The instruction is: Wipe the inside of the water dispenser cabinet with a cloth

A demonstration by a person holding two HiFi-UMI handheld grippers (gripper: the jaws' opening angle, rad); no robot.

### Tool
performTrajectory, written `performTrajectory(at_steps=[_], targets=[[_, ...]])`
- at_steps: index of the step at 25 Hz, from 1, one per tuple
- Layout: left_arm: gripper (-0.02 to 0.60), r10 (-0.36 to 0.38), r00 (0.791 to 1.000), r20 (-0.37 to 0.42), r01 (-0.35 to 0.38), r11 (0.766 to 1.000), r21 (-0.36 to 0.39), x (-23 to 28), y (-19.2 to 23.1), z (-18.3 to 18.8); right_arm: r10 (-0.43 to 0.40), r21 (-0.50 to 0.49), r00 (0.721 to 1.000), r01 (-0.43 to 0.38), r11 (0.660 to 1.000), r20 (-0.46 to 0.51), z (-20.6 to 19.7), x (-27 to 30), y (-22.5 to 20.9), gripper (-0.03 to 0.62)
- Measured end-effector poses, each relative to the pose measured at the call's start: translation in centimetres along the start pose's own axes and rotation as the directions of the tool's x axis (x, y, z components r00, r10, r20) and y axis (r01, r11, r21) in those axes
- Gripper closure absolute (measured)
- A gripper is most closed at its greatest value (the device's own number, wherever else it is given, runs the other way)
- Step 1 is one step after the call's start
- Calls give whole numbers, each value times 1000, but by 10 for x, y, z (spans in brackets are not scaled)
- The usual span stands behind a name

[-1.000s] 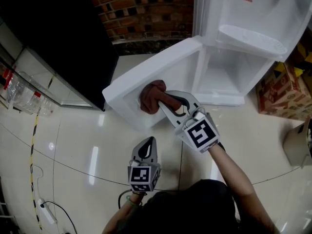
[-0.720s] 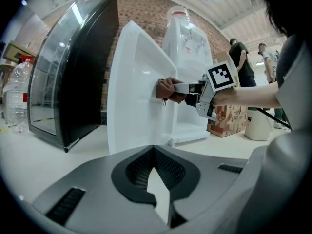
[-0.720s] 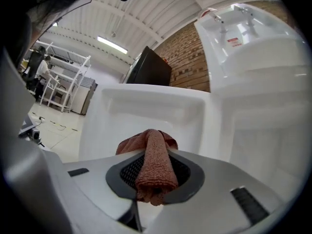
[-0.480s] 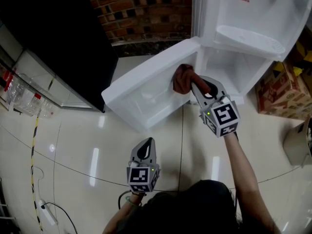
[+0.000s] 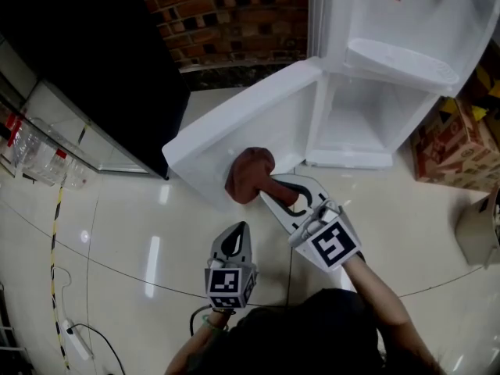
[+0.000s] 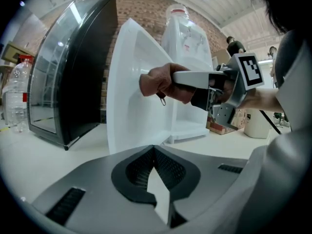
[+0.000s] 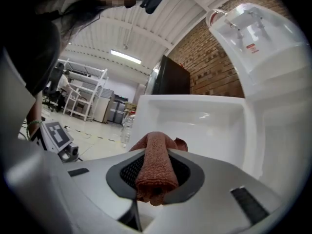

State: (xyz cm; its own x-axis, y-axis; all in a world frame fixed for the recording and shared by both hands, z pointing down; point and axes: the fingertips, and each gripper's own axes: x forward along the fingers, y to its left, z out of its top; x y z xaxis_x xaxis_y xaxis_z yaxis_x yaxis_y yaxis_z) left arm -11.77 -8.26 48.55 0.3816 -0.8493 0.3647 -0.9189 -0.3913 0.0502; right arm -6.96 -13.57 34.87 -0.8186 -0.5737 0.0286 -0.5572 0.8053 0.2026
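Right hand-held gripper: jaws clamped on rolled rust-brown cloth, its end bunched past the tips. Ahead: white recessed cabinet door, swung open. At right: white water dispenser. Behind: brick wall, black cabinet.

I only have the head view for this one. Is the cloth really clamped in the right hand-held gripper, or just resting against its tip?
Observer: Clamped. The right gripper view shows the cloth rolled lengthwise between the jaws of the right hand-held gripper, its end bunched past their tips.
Operator: And the left one, is it carrying anything?
Observer: No. Its own view shows the left hand-held gripper with jaws closed tip to tip and nothing between them.
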Motion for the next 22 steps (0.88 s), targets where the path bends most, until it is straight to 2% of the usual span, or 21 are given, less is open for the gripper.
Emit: performTrajectory(at_steps=[4,10,16,22], targets=[[604,-2,1000,-2,2,1000,-2,0,-1,-1,74,12,997,-74,997,-23,-9,20,27,511],[604,-11,1000,-1,11,1000,8,-2,-6,1,52,-9,998,-53,999,-42,-22,44,6,511],[604,0,1000,8,0,1000,10,-5,-1,5,-102,-7,991,102,995,-89,-41,23,-56,511],[604,-14,1000,6,13,1000,18,-4,-7,4,-276,10,949,281,960,-156,-66,-17,-125,512]])
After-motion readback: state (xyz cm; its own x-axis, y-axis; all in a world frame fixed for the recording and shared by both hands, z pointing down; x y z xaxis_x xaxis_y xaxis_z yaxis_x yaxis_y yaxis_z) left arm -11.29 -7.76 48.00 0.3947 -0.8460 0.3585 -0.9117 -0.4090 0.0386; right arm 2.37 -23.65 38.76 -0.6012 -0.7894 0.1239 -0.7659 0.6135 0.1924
